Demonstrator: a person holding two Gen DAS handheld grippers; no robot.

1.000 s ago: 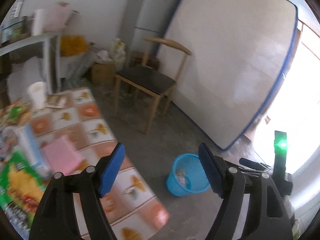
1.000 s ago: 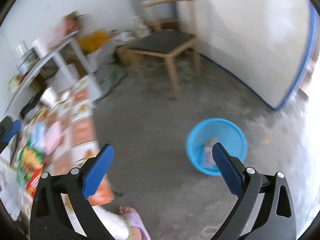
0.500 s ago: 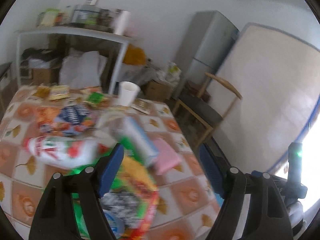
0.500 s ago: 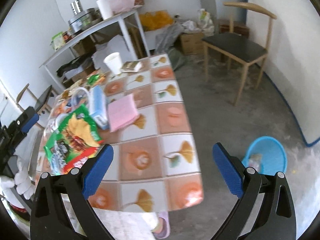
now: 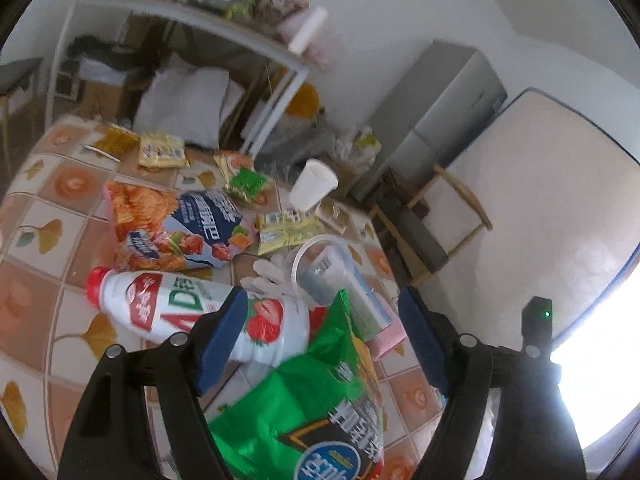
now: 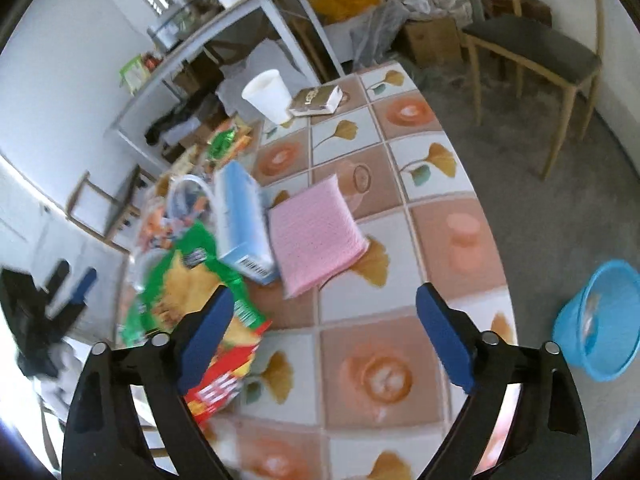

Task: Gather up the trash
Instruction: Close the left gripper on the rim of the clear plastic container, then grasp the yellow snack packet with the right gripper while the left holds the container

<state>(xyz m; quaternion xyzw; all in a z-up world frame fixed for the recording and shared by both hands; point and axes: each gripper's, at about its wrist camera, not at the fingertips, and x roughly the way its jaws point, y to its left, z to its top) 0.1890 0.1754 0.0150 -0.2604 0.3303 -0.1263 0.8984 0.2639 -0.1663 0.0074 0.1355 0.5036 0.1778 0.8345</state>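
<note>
Left wrist view: left gripper (image 5: 320, 336) jaws wide apart, nothing held, poised over the green snack bag (image 5: 304, 412) at 6 o'clock. White drink bottle (image 5: 192, 312) lies at 9 o'clock just beside its left finger, clear plastic cup (image 5: 320, 268) on its side at 12, blue-orange snack bag (image 5: 180, 224) at 11, paper cup (image 5: 312, 188) further off toward 12.

Right wrist view: right gripper (image 6: 320, 340) jaws closing, nothing between them, only bare tablecloth (image 6: 440, 216) under them. Pink cloth (image 6: 312, 236) at 12 o'clock, blue box (image 6: 244, 224) at 11, green bag at 9 to 10.

Risks: the trash is overlapped, so closing on the green bag may snag the bottle or shove the box and cup; the bottle is round and may roll off. The right jaws may close on nothing.

Only the right view shows the blue bin (image 6: 600, 320), on the floor at 3 o'clock, well apart from the table, and the left gripper at 9. Only the left view shows the bottle and the small wrappers at the far end.
</note>
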